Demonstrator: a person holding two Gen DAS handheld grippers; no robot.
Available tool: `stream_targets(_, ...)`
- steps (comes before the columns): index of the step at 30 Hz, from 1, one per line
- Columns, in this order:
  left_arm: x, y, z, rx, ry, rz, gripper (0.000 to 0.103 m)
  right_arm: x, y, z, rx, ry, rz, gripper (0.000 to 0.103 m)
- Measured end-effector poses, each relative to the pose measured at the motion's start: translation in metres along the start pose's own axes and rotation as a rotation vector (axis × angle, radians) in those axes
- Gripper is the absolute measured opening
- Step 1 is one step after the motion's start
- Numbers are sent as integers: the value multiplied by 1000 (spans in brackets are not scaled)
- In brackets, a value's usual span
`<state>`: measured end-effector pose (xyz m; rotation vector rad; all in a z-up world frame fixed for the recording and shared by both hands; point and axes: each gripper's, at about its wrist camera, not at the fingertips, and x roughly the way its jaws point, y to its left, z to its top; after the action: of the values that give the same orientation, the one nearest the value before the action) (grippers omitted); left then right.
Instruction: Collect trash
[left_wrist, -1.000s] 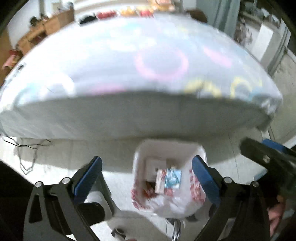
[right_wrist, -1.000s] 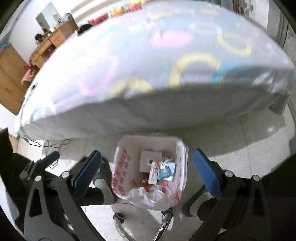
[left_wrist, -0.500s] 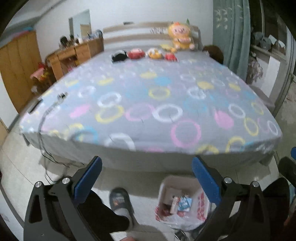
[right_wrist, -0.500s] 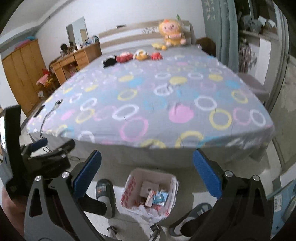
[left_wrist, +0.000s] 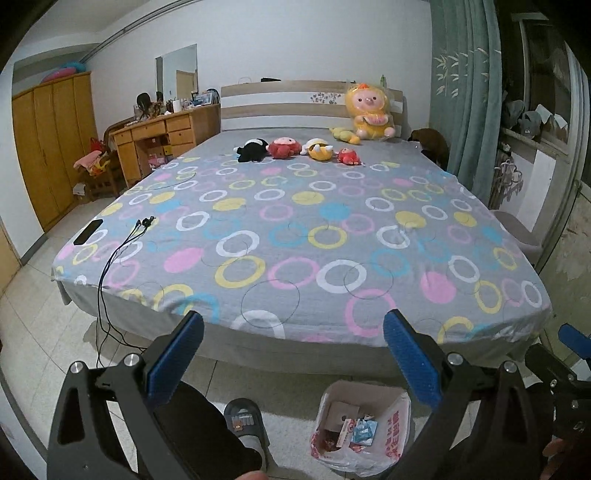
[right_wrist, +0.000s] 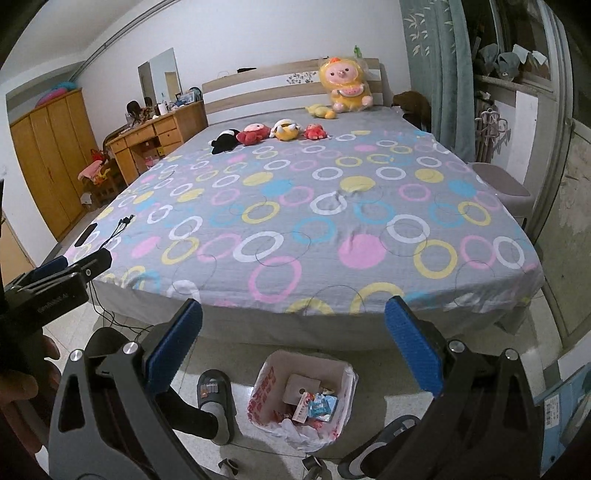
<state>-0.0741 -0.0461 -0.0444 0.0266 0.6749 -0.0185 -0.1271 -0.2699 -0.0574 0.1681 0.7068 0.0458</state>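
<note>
A small trash bin (left_wrist: 364, 428) lined with a white and red plastic bag stands on the floor at the foot of the bed. Wrappers and a white card lie in it. It also shows in the right wrist view (right_wrist: 304, 400). My left gripper (left_wrist: 291, 354) is open and empty, held above the floor, left of the bin. My right gripper (right_wrist: 293, 349) is open and empty, above the bin. The left gripper's body (right_wrist: 51, 284) shows at the left edge of the right wrist view.
A wide bed (left_wrist: 303, 236) with a ring-patterned sheet fills the middle. A phone (left_wrist: 88, 232) and cable (left_wrist: 122, 243) lie at its left corner. Plush toys (left_wrist: 295, 147) sit near the headboard. The person's slippered foot (left_wrist: 243, 424) stands left of the bin. A wooden desk (left_wrist: 159, 140) and wardrobe (left_wrist: 51, 147) are at left.
Both grippers have risen and tilted up from close over the bin. The whole bed is in view now and the bin looks smaller and lower.
</note>
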Motion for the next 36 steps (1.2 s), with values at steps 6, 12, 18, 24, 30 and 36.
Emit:
stream_targets(6,-2,2,0,-3,-3,-2,95,0,0,0,-5,2,-9,97)
stream_targets(12,-3,3,-1,-2,-2,-6,95,1,0,-1,-9,1,-13,97)
stream_targets(18,-4,4,-1,-12,-5,-6,95,2,0,-2,-9,-1,-13,97)
stream_targets(24,-5,3,-2,-22,7,-13,95,3,0,-2,-8,1,-13,96)
stream_targets(30,-5,3,-1,-38,12,-14,95,3,-1,-2,-12,0,-14,97)
stream_targets(36,-5,7,0,-70,19,-25,95,3,-3,-3,-12,0,-14,97)
